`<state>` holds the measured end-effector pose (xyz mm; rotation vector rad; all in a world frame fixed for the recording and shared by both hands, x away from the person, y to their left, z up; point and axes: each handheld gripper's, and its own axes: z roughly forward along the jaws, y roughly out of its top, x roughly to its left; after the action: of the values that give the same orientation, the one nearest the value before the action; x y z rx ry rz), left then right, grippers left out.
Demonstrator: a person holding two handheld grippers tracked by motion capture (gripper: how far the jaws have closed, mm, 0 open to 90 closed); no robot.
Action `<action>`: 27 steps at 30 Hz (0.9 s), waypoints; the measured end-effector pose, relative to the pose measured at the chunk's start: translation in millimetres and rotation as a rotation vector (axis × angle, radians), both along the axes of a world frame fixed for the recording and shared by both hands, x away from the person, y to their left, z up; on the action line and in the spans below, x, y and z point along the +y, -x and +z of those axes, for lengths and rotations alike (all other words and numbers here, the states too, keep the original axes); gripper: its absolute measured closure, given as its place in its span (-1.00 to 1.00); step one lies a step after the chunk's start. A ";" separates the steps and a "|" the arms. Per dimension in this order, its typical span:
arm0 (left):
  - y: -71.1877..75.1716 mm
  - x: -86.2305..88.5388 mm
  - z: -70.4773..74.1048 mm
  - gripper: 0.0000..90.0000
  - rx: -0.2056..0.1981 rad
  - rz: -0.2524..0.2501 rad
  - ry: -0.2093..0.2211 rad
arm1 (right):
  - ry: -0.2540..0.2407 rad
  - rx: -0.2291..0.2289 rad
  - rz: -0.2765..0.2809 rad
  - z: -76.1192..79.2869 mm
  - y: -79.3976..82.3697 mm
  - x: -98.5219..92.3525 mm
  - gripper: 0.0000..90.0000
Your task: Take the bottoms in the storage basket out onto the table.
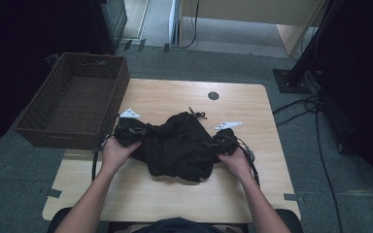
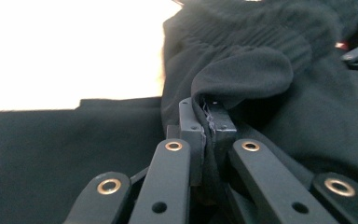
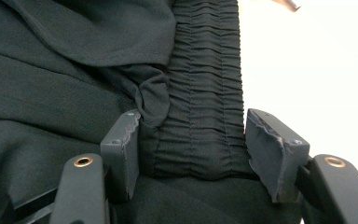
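Now the left tool (image 2: 207, 122) is clenched on the black garment (image 1: 179, 145), while the right tool (image 3: 198, 140) straddles its waistband (image 3: 205, 84) unclenched.

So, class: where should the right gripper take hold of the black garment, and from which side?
Grip the gathered elastic band of the black garment, coming in from its right edge. The right gripper already straddles that firm ridge, jaws apart; the left gripper pinches a fold.
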<state>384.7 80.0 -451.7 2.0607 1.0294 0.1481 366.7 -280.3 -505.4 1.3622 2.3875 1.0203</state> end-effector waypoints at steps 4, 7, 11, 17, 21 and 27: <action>-8.7 -0.8 -8.4 0.95 0.009 0.023 -0.005 | 0.023 -0.033 -0.018 1.2 -2.6 -13.0 -0.14; -13.0 -4.8 -18.1 0.85 0.043 0.004 0.006 | -0.021 -0.017 -0.048 0.5 -4.2 -17.5 -0.18; -11.6 -7.5 -18.7 0.53 0.065 -0.026 0.021 | -0.063 -0.035 -0.065 15.4 0.2 -17.7 -0.33; -2.1 -5.1 -7.3 0.24 0.047 -0.038 0.027 | -0.084 -0.101 -0.022 41.0 14.3 -11.3 -0.40; 7.6 1.8 2.9 0.16 0.026 -0.054 0.055 | -0.102 -0.130 0.028 59.6 28.9 1.9 -0.39; 18.4 6.1 4.5 0.14 0.018 -0.075 0.036 | -0.140 -0.115 0.106 70.9 44.9 22.7 -0.41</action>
<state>366.3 86.1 -447.1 2.0685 0.9567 0.0724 321.7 -257.6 -434.5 1.1943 2.3643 1.2792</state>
